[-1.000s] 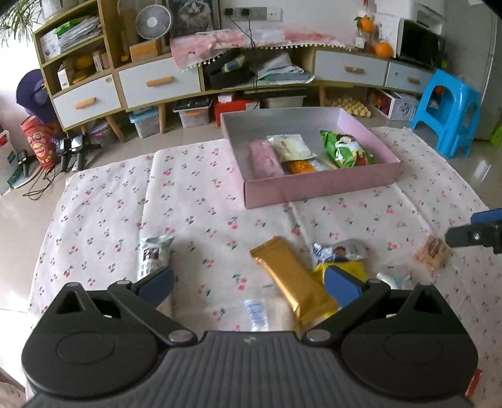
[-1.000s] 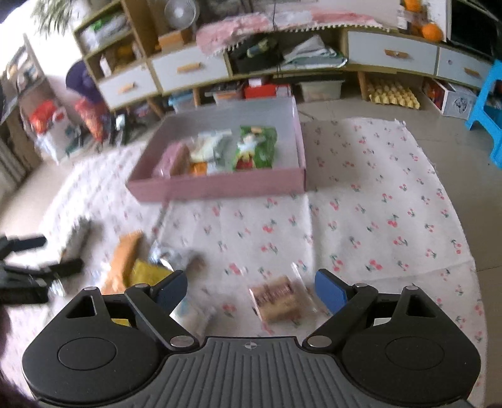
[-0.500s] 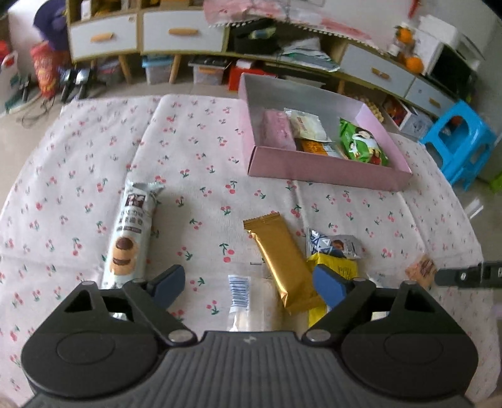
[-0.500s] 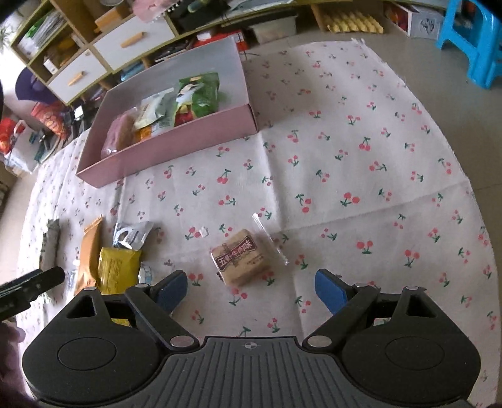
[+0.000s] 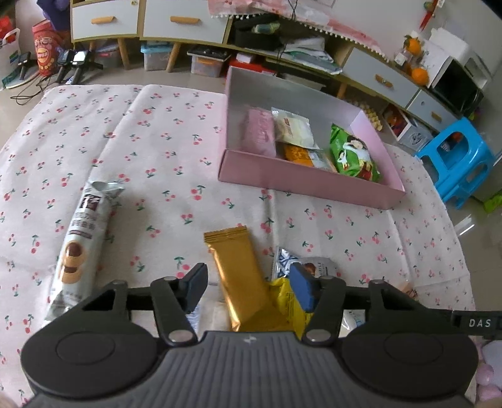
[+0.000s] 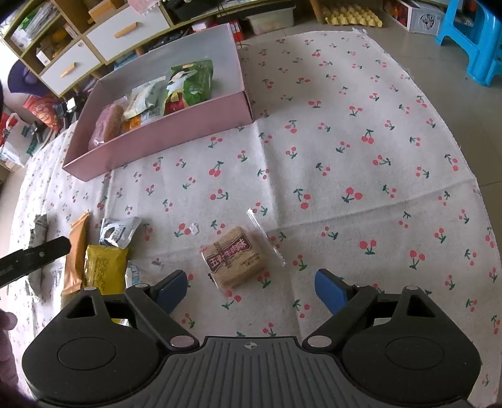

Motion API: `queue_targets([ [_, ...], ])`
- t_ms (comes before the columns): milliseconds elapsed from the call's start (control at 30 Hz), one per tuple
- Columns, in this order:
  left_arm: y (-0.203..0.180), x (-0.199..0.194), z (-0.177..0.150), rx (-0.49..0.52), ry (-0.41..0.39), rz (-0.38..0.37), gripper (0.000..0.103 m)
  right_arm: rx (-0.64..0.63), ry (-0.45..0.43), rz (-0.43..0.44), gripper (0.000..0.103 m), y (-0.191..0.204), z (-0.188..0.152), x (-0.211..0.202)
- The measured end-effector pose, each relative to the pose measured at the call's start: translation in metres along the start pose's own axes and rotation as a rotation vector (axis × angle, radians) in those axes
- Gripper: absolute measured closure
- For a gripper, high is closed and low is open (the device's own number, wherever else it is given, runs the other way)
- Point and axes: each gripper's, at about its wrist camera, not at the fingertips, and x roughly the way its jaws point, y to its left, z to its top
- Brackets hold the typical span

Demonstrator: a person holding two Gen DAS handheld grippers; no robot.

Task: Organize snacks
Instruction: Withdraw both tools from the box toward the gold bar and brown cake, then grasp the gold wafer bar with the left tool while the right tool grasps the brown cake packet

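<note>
A pink box holds several snacks, among them a green bag and a pink pack. My left gripper is open, its fingers on either side of a gold bar, with a yellow pack and a silver-blue pack beside it. A grey cookie roll lies to the left. My right gripper is open just short of a brown cracker pack in clear wrap.
A cherry-print cloth covers the floor. Low cabinets stand behind the box. A blue stool is at the right. The left gripper's finger reaches into the right wrist view over the gold bar.
Both grippers have come lower and closer to the cloth. The left one now straddles the gold bar. The right one has closed in on the cracker pack.
</note>
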Motion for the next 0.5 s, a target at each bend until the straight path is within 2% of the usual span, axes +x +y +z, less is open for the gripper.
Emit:
queue_targets([
  [233, -0.011, 0.01, -0.001, 0.029, 0.031, 0.092, 0.054, -0.032, -0.002, -0.003, 0.013, 0.0, 0.001, 0.002],
  [500, -0.014, 0.015, -0.001, 0.042, 0.039, 0.119, 0.054, -0.054, 0.013, -0.003, 0.013, 0.0, 0.0, 0.004],
])
